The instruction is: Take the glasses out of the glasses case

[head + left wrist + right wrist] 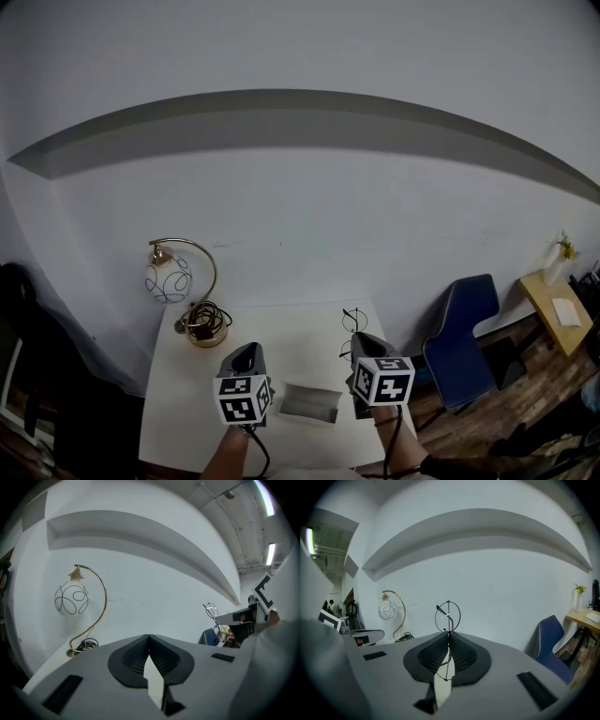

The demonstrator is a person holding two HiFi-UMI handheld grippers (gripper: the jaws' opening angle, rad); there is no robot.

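No text, brand or number can be read — only wordless square markers (245,398).

The curved brass globe lamp (178,279) stood back left on the white rectangular tabletop (291,342). The open grey glasses case (309,403) lay at the front, between the left hand-held gripper (246,351) and the right hand-held gripper (362,339), whose jaws held the round wire-rimmed glasses (353,322) upright.

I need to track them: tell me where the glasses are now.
The glasses are pinched in the right tool, held over the right side of the white table in the head view, just right of the glasses case.
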